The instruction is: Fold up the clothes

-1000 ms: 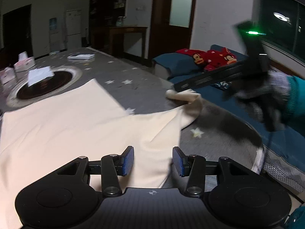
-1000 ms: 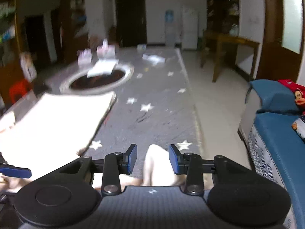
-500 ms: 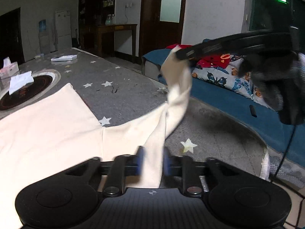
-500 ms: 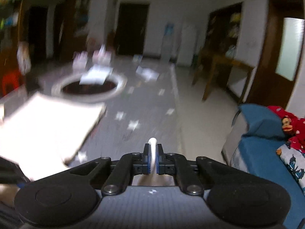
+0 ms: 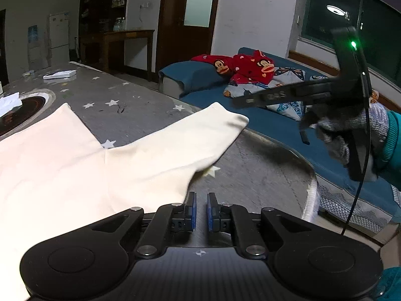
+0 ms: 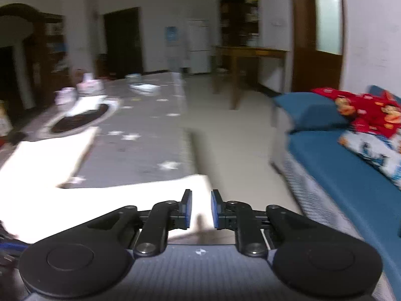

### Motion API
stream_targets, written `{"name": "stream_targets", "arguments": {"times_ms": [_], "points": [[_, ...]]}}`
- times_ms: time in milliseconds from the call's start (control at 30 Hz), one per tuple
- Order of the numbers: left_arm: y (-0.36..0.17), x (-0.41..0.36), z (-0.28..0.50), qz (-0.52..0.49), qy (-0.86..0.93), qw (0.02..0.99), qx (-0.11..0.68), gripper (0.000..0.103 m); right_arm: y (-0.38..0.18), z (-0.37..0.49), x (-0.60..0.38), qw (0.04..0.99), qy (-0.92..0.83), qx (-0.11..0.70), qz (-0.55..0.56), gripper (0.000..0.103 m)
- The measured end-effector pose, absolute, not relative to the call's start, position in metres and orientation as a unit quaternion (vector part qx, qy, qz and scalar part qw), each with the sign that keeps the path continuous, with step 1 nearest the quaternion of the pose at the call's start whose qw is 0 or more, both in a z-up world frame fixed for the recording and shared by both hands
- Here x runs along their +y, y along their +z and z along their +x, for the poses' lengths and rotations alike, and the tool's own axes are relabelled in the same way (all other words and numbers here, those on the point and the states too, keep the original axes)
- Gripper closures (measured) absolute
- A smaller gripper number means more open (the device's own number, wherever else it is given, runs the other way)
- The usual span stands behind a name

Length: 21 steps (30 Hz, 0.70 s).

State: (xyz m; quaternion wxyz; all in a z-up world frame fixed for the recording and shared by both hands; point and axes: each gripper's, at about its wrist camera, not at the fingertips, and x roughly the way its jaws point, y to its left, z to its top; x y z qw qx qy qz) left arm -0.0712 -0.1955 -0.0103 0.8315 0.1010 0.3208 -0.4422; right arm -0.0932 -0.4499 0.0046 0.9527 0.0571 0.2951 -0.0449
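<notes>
Cream cotton garment [image 5: 75, 165] flat on grey star-print bench [image 5: 140, 115], sleeve spread near the edge, both hand-held grippers [image 5: 199, 212] [image 6: 201, 208] slightly parted, gripping nothing: risks sliding off, bunching.

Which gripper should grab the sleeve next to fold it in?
Probably the right gripper: the cream shirt's sleeve end lies just in front of its open fingers. The left gripper sits beside the sleeve's edge.
</notes>
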Motion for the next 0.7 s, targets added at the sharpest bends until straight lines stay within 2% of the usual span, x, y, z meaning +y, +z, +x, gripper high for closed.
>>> {"name": "stream_targets", "arguments": {"times_ms": [100,267,333,467,533,700], "points": [[-0.003,-0.183,-0.073,0.079,-0.431,0.839,0.322,0.089,0.0,-0.08,-0.428,0.948,0.005,0.311,0.061,0.067],[0.015,-0.148,-0.07,0.049,-0.392,0.865,0.308,0.074,-0.011,-0.067,-0.395,0.94,0.053,0.334,0.051,0.065],[0.016,-0.14,-0.066,0.052,-0.38,0.871,0.306,0.074,-0.009,-0.071,-0.381,0.941,0.073,0.33,0.024,0.057],[0.011,-0.138,-0.062,0.055,-0.375,0.872,0.311,0.074,-0.012,-0.081,-0.363,0.934,0.105,0.339,-0.036,0.054],[0.006,-0.137,-0.059,0.055,-0.376,0.869,0.317,0.074,-0.014,-0.087,-0.361,0.932,0.105,0.341,-0.063,0.047],[-0.004,-0.125,-0.063,0.039,-0.362,0.87,0.334,0.074,0.001,-0.092,-0.366,0.936,0.092,0.332,-0.067,0.047]]}}
